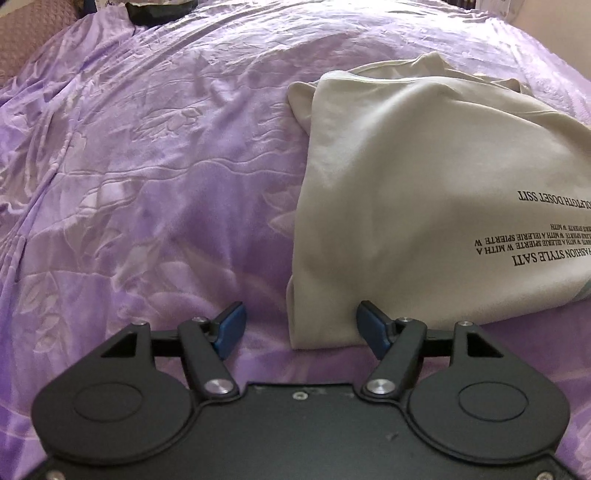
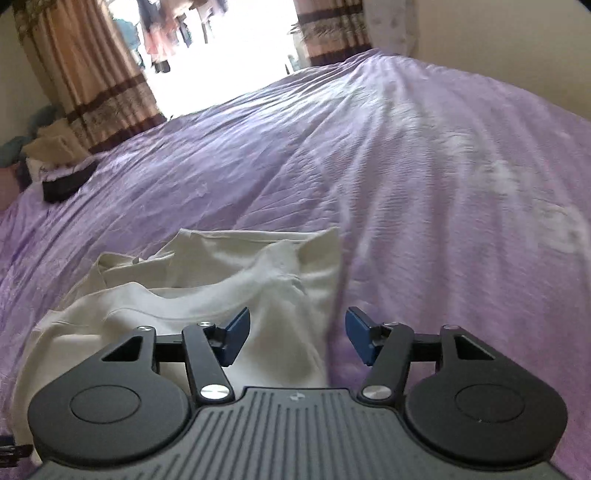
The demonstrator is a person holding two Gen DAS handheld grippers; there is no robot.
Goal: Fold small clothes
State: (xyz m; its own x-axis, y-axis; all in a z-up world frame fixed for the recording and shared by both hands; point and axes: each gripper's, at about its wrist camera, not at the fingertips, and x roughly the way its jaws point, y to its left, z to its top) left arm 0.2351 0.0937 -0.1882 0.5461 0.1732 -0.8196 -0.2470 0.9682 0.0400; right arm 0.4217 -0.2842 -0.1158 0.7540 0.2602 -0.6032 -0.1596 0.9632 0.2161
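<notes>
A cream T-shirt point(image 1: 406, 192) with black printed text lies partly folded on the purple bedspread point(image 1: 147, 184), at the right of the left wrist view. My left gripper point(image 1: 299, 326) is open and empty, low over the shirt's near left corner, with its right finger over the cloth. In the right wrist view the same shirt point(image 2: 207, 291) lies rumpled at the lower left. My right gripper point(image 2: 297, 336) is open and empty above the shirt's right edge, its left finger over the cloth and its right finger over the bedspread point(image 2: 424, 184).
A dark box with a stack of cloths point(image 2: 59, 166) stands at the bed's far left edge. Striped curtains point(image 2: 99, 74) and a bright window lie beyond the bed. A dark object point(image 1: 159, 11) sits at the far edge in the left wrist view.
</notes>
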